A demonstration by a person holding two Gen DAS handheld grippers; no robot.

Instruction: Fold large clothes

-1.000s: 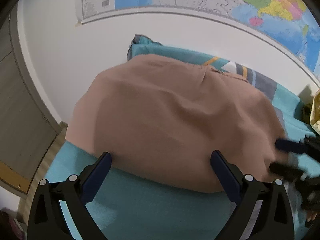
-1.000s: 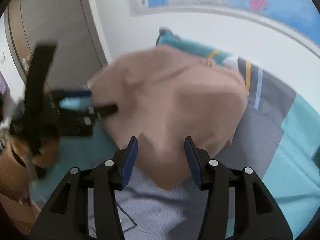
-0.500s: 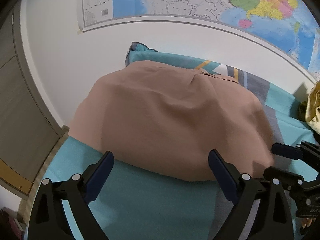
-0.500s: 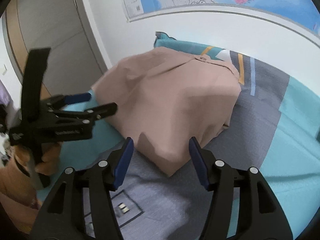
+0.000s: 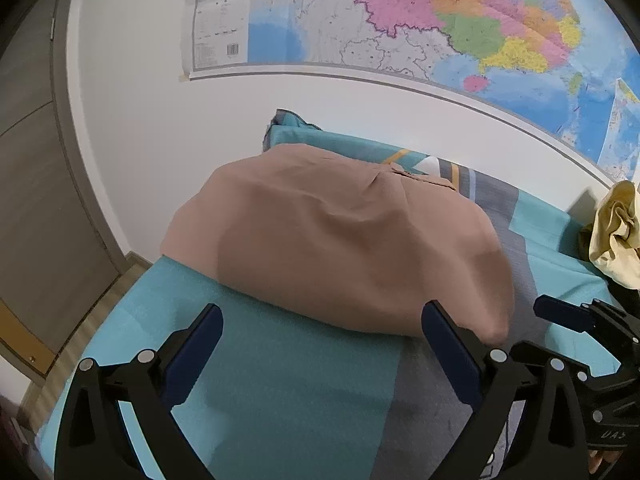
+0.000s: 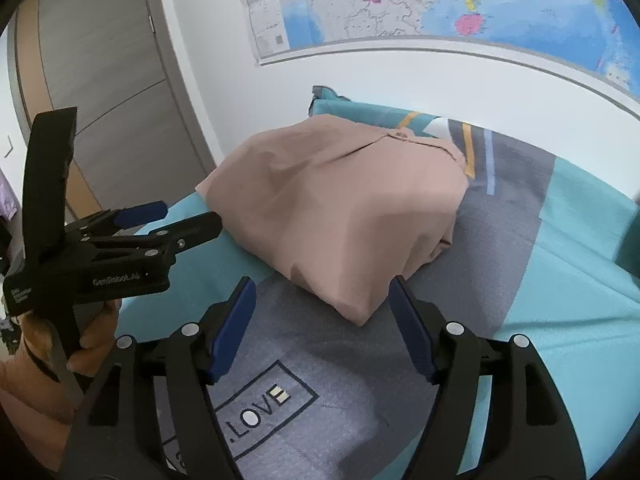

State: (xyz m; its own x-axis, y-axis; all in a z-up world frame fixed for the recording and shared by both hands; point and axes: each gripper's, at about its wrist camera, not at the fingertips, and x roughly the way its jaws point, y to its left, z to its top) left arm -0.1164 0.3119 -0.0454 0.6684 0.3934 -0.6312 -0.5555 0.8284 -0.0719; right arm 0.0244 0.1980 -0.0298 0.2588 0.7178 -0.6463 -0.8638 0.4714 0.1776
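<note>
The folded tan garment lies in a rounded bundle on the bed's teal and grey cover, close under the white wall that carries a coloured map, with a grey door off to the left. The left tool hangs just short of the bundle's near edge, its 2 blue-padded jaws spread wide and holding nothing. The right tool, gripping nothing, has its jaws opening with only the garment's near corner pointing between them, untouched, and a crumpled yellow cloth sits at the far right.
</note>
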